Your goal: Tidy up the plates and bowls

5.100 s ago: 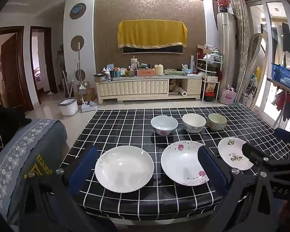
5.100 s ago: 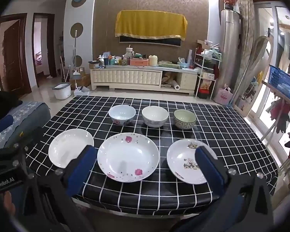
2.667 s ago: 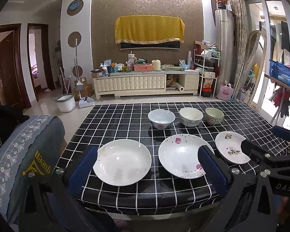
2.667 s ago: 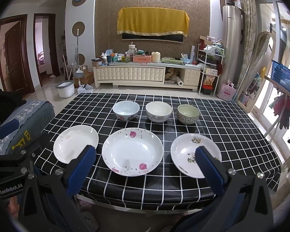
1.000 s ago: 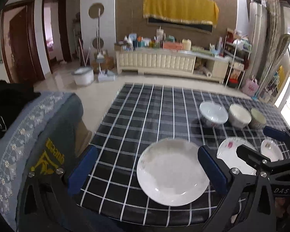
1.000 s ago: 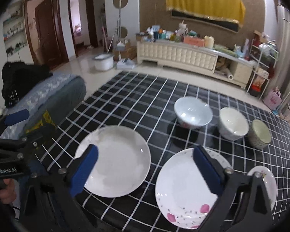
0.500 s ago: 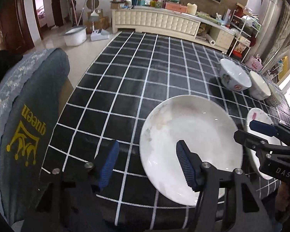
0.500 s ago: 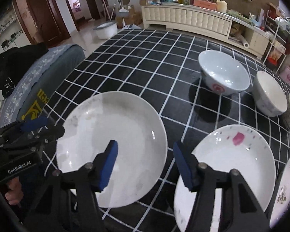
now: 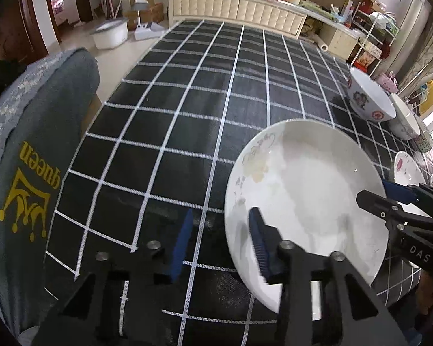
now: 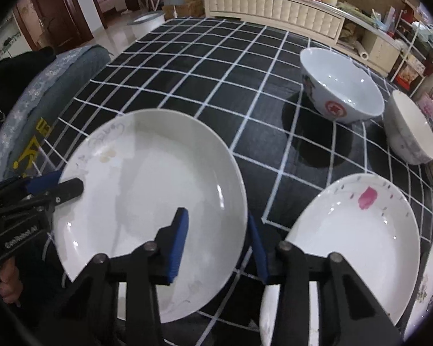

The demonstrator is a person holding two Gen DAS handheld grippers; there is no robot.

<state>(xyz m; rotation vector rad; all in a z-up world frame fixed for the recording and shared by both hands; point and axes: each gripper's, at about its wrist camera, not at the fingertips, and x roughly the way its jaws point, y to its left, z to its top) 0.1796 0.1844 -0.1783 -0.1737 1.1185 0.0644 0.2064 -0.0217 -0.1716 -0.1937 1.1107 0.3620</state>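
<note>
Moved since earlier: both claws have dropped from a wide, high stance above the row of plates to the left-most plate, and their pads have drawn in.
Left claw (image 9: 218,239): narrowed, straddling the left rim of the white plate (image 9: 306,201); one pad lies over the plate's inside, the other over the cloth outside the rim. I cannot tell whether the pads already pinch the rim.
Right claw (image 10: 216,245): narrowed in the same way across that plate's right rim, one pad over the plate (image 10: 147,190), the other beside it over the cloth. Contact is likewise unclear.
Where the plate is: near the front left corner of the surface (image 9: 187,101), lying flat or barely tipped.
Neighbours: the pink-flowered plate (image 10: 358,236) sits just beside the white one toward the right; the bowl with the red mark (image 10: 340,86) and the plain bowl (image 10: 410,132) stand further back.
Risk, slip: glazed rim and thin lip; if one claw closes shallow, the plate may slide out when lifted.
Risk, tilt: uneven lift by the two claws would tip it toward the front edge.
Risk, knock: the right claw's outer pad is close to the pink-flowered plate and could nudge or chip it.
</note>
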